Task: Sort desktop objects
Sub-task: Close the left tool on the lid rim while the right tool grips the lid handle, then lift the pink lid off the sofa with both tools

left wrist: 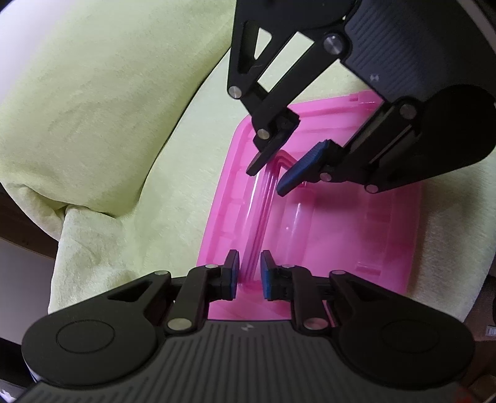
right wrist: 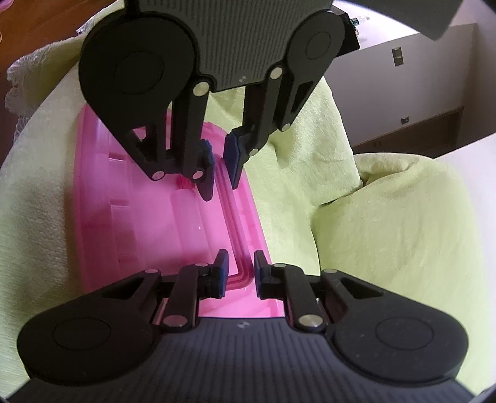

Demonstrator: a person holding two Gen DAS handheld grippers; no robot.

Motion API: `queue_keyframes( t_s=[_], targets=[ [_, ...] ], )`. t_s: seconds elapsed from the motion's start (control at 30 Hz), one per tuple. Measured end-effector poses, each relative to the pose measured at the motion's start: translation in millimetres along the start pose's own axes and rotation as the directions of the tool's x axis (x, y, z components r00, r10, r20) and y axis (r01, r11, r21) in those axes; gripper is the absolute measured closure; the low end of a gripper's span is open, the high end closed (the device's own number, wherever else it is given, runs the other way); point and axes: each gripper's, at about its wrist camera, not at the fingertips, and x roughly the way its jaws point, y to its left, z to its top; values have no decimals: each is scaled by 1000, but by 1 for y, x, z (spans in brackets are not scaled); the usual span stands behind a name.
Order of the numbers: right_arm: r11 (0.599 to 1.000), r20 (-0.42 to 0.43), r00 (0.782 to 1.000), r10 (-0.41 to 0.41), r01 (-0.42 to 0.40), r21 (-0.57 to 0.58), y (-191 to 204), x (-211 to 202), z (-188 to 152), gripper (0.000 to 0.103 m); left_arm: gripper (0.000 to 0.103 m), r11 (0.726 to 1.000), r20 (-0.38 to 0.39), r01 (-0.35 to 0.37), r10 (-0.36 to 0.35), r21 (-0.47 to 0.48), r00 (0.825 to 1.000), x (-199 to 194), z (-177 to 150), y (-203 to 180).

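Both sets of jaws straddle the same long rim of a pink translucent plastic bin (left wrist: 325,235), one at each end of that side. At the left gripper (left wrist: 250,272), the jaws stand slightly parted, with the ridged pink rim (left wrist: 260,210) running up between the blue pads (left wrist: 266,276); a narrow gap shows on either side, so the pads look close to the rim without clearly pressing it. In that same view the right gripper (left wrist: 269,173) comes in from the upper right at the far end of the rim, one black finger on the outside and one blue-padded finger on the inside, jaws part-spread around the corner.

From the right wrist, the right gripper (right wrist: 241,272) shows the same arrangement: its blue pads (right wrist: 222,272) sit on either side of the rim's corner (right wrist: 240,272), a little space left on each side. The left gripper (right wrist: 220,169) hangs down from the top of this view, its jaws astride the far end of the rim.

The bin lies on a pale yellow-green towel (left wrist: 102,124) that covers the surface beneath it and bunches into thick folds beside the bin. Its inside appears empty, with moulded ribs along the walls. A strip of white lace (right wrist: 18,77) edges the cloth at upper left in the right wrist view, with brown wood (right wrist: 40,18) beyond it. White cabinet fronts (right wrist: 418,80) stand in the background at upper right.
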Motion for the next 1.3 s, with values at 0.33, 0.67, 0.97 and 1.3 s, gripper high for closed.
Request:
queue_keyframes(
  t_s=[0.33, 0.67, 0.97, 1.3],
  targets=[
    [1000, 25, 1000, -13, 12, 24, -5, -10, 4, 93, 90, 1000, 10, -17, 18, -24, 1000, -19, -1, -4],
    [998, 54, 997, -50, 48, 45, -27, -41, 12, 93, 90, 997, 17, -73, 74, -27, 997, -53, 7, 4],
    [996, 94, 992, -84, 80, 47, -42, -78, 25, 93, 90, 990, 14, -137, 138, -35, 990, -95, 14, 4],
    [995, 147, 984, -98, 92, 45, -48, -121, 45, 93, 90, 980, -8, -188, 188, -61, 982, -156, 15, -12]
  ],
)
